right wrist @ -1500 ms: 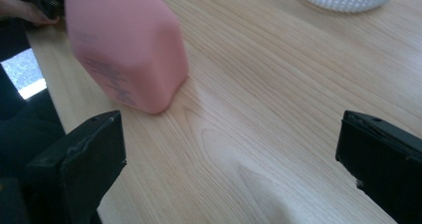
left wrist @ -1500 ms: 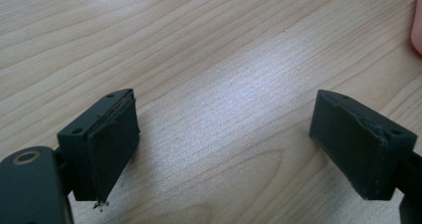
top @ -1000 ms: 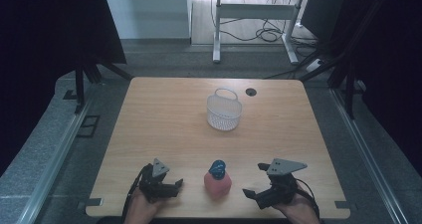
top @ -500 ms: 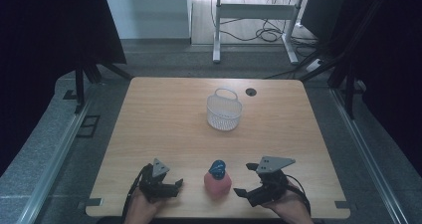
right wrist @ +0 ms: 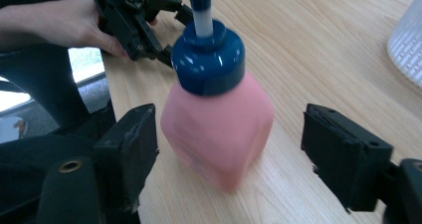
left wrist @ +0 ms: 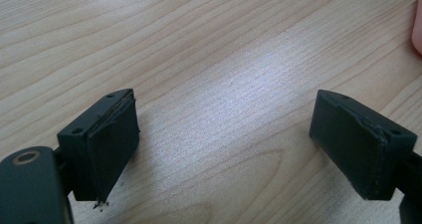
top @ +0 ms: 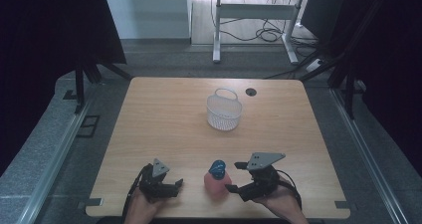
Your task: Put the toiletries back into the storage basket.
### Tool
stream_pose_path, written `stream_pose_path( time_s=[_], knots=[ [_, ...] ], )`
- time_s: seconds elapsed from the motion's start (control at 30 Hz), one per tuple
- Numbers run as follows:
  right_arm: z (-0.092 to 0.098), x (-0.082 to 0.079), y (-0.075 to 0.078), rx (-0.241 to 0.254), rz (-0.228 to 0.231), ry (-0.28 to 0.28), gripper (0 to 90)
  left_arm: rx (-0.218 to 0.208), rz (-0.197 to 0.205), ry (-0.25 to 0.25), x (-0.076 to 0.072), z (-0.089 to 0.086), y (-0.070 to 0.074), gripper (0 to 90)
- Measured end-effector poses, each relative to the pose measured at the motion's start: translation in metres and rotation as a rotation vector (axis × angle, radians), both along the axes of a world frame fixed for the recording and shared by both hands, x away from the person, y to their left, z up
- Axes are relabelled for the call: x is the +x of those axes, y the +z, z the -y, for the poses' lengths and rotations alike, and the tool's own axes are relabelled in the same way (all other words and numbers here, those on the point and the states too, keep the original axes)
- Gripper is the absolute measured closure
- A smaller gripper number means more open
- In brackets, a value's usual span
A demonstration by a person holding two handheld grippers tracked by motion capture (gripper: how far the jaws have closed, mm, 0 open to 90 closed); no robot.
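Here the right claw (top: 233, 187), low in the frame, has been closing around the pink pump bottle (top: 217, 179), pads not yet touching. Left claw (top: 175, 184) gapes empty over the counter (top: 164, 119).

Lab, dark curtains (top: 45, 40), floor cables (top: 259, 32)

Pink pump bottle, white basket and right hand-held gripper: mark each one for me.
pink pump bottle (right wrist: 219, 129), right gripper view, on its pink body.
white basket (top: 224, 112), high view, on its mesh side wall.
right hand-held gripper (right wrist: 229, 154), right gripper view, midway between its fingertips, either side of the bottle.
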State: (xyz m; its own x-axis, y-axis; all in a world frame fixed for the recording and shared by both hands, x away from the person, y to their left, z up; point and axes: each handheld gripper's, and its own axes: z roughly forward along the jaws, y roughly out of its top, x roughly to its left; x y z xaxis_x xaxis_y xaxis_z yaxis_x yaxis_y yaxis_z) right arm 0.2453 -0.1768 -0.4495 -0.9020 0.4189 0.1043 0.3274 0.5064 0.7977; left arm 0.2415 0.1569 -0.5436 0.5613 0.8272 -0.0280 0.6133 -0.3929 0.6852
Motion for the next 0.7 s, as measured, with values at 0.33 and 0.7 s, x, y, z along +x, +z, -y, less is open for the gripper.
stream_pose_path(
  time_s=[0.33, 0.7],
  knots=[
    [-0.013, 0.006, 0.006, 0.016, -0.004, 0.033, 36.8, 0.000, -0.001, 0.000, 0.000, 0.000, 0.000, 11.7],
    [-0.027, 0.012, 0.008, 0.010, -0.004, 0.053, 42.9, 0.000, -0.001, 0.000, 0.000, 0.000, 0.000, 11.7]
  ],
)
